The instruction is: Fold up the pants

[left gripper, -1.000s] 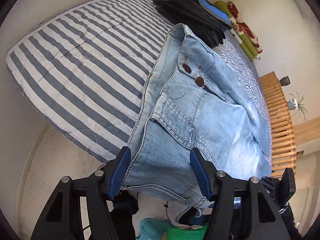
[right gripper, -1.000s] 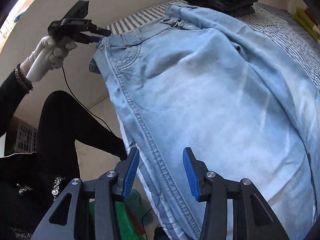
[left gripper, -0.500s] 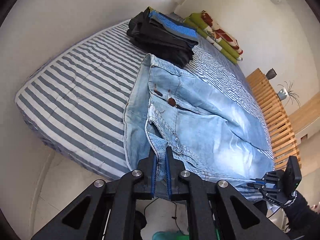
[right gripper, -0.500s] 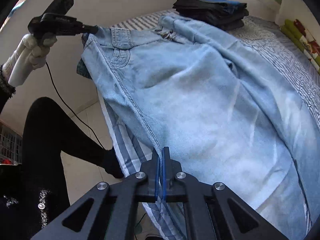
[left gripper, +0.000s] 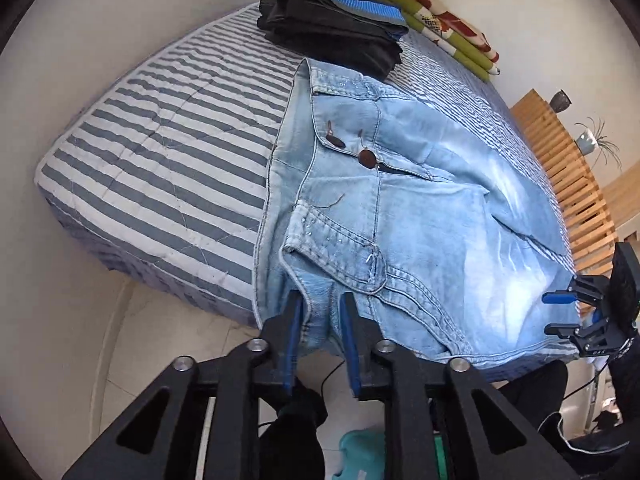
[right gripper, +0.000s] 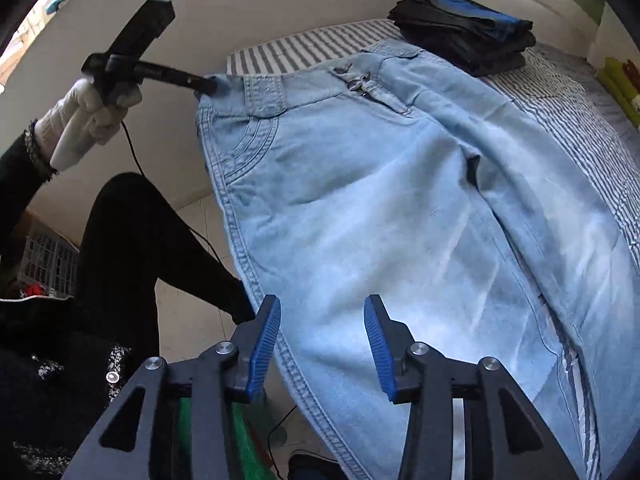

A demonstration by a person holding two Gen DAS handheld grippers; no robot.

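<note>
Pants [left gripper: 420,216] lie flat on the striped bed [left gripper: 168,128], waistband corner between the opening pads of the left hand-held gripper [left gripper: 320,320], the long axis running away toward the right hand-held gripper [right gripper: 322,344], also opening over the side seam, gripping nothing.

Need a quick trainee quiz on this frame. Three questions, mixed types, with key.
1. True or false: the jeans lie spread on a striped mattress.
2. What sits on the mattress just beyond the jeans' waistband? A) a stack of folded dark clothes B) a laptop C) a shoebox
3. Fill in: the hand-held gripper at the waistband corner, by the bed's edge, is the ____ one.

Key: 1 true. 2 A. 3 left: the left hand-held gripper has denim between its fingers.
</note>
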